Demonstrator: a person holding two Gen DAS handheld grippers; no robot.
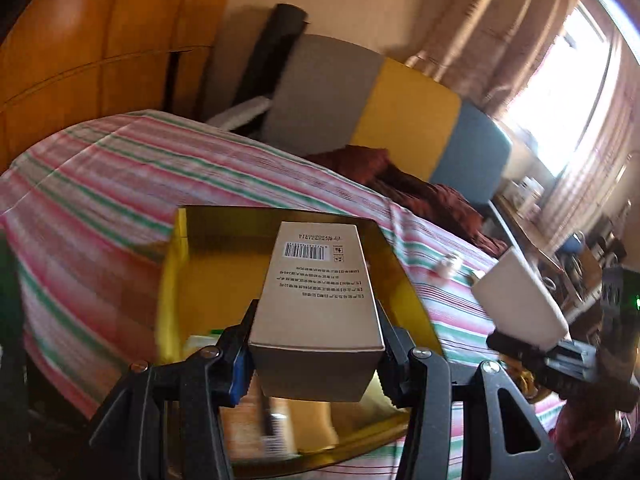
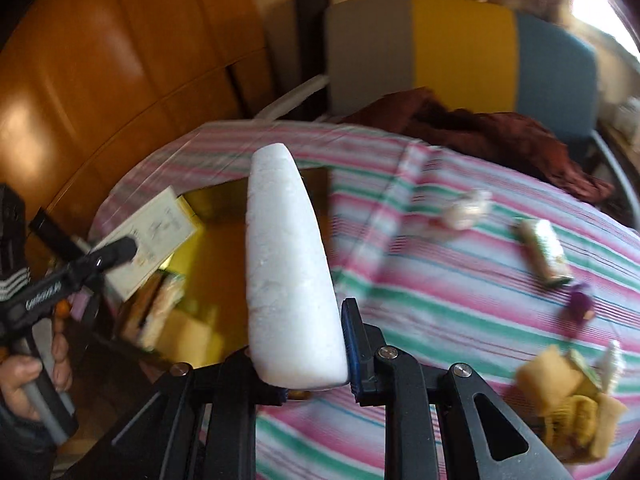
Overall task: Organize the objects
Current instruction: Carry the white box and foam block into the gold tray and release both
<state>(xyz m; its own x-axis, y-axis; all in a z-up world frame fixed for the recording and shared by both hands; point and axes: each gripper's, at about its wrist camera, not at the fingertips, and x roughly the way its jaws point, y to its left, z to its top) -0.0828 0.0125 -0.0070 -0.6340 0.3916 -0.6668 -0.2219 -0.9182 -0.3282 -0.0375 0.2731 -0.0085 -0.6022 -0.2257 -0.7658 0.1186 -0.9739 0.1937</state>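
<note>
Carrying a barcoded carton (image 1: 316, 304) clamped in the left claw (image 1: 316, 354) lengthwise over the gold box (image 1: 208, 248) on the bed's near edge, right claw (image 2: 306, 364) gripping a white slab (image 2: 288, 272) alongside.

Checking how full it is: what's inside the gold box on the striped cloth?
The gold box holds a few flat packets and a pale yellow block at its near end; its far floor is bare. The carton and white foam piece in the hand-held grippers hide the rest.

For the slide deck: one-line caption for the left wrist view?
Left gripper carries a barcoded carton above the gold box on the striped cloth.
</note>
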